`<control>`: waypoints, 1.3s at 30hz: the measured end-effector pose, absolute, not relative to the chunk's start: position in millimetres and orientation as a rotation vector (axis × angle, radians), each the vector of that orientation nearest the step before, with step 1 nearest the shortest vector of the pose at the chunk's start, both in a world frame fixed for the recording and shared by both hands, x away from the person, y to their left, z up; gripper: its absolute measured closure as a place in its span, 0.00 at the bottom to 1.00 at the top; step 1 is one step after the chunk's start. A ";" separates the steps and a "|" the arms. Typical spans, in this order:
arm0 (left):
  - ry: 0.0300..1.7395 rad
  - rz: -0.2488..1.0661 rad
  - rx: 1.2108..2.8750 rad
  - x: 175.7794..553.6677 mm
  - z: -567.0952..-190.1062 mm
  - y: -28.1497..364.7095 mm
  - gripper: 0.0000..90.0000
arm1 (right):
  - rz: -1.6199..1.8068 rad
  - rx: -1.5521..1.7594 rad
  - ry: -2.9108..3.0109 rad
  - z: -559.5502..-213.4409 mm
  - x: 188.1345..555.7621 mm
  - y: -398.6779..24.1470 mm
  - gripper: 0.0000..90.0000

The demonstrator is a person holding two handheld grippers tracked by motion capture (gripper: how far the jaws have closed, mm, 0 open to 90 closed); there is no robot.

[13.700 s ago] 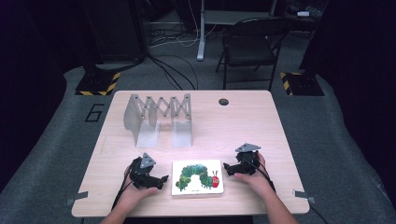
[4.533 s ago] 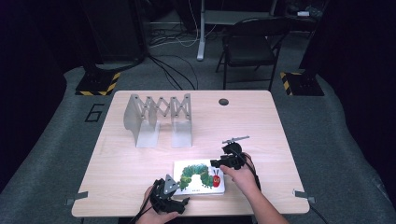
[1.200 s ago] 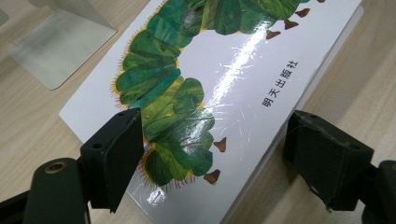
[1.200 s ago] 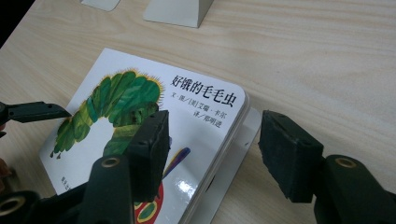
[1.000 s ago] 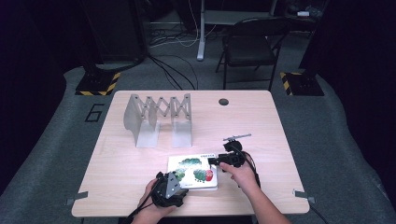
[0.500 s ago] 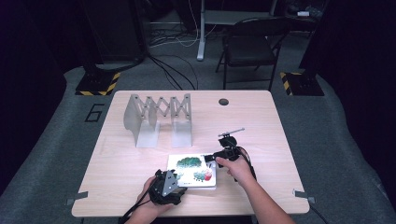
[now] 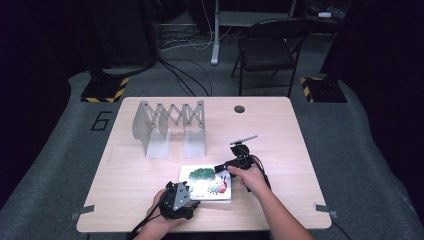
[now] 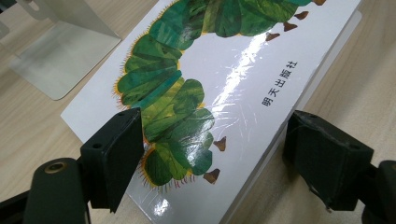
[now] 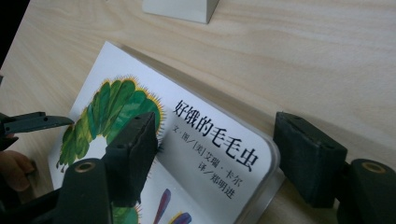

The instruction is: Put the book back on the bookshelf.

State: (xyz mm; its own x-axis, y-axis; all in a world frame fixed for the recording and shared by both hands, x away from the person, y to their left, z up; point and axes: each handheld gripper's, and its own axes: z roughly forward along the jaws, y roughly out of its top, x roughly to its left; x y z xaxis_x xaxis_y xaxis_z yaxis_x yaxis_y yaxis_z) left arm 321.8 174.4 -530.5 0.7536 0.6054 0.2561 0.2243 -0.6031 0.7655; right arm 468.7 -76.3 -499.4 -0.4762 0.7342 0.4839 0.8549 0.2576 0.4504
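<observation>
A white picture book (image 7: 206, 181) with a green caterpillar on its cover lies near the table's front edge. My left gripper (image 7: 190, 201) is shut on the book's near left corner. In the left gripper view (image 8: 215, 135) one jaw presses on the cover (image 8: 233, 70) and the other sits under the edge, which is lifted slightly. My right gripper (image 7: 222, 166) is at the far right corner. Its jaws (image 9: 219, 128) have just been opening and now straddle that corner (image 9: 215, 140). One jaw hovers over the cover, and the other stands clear of the edge.
A grey metal folding book rack (image 7: 167, 125) stands behind the book at centre left; its base plates are also visible (image 8: 60, 60) (image 9: 180, 9). A dark grommet (image 7: 239, 109) sits near the table's (image 7: 290, 150) far edge. A chair (image 7: 265, 50) stands beyond it.
My right gripper has edged a little to the left at the book's far corner and its jaws stand wider. The left gripper and the book stay where they were.
</observation>
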 end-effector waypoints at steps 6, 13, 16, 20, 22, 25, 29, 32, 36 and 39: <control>0.615 0.647 2.203 321.8 -530.1 174.5 0.22 | -1.020 -1.456 -2.345 -502.2 467.3 -70.4 0.34; 0.632 0.664 2.205 319.9 -529.8 173.3 0.22 | -1.036 -1.446 -2.341 -501.9 467.4 -73.7 0.38; 0.697 0.666 2.202 318.4 -529.3 171.9 0.21 | -1.036 -1.450 -2.333 -501.1 467.2 -74.1 0.40; 0.790 0.669 2.178 319.1 -530.1 172.2 0.13 | -1.045 -1.445 -2.333 -500.5 466.9 -74.4 0.41; 0.797 0.657 2.190 319.3 -529.1 173.5 0.13 | -1.049 -1.441 -2.340 -500.1 466.7 -74.2 0.41; 0.815 0.657 2.182 318.9 -529.4 173.3 0.12 | -1.050 -1.439 -2.341 -500.0 466.5 -74.2 0.41; 0.849 0.660 2.179 318.3 -529.2 173.9 0.11 | -1.053 -1.439 -2.348 -498.8 465.5 -73.5 0.41; 0.898 0.670 2.160 317.7 -529.8 174.0 0.10 | -1.051 -1.435 -2.354 -496.7 463.6 -73.3 0.42; 0.974 0.616 2.152 319.0 -529.2 175.8 0.09 | -1.049 -1.435 -2.353 -496.3 463.1 -73.6 0.42; 1.020 0.560 2.146 322.3 -529.3 179.2 0.07 | -1.041 -1.429 -2.345 -496.3 462.4 -74.3 0.42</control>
State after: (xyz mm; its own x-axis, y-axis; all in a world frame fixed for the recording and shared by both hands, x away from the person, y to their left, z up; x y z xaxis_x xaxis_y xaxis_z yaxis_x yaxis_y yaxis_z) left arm 322.3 179.2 -529.3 0.5991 0.7959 0.0869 0.5002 -0.4568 0.7356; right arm 462.4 -74.3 -496.3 -0.5101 0.6970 0.5040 0.8413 0.2825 0.4609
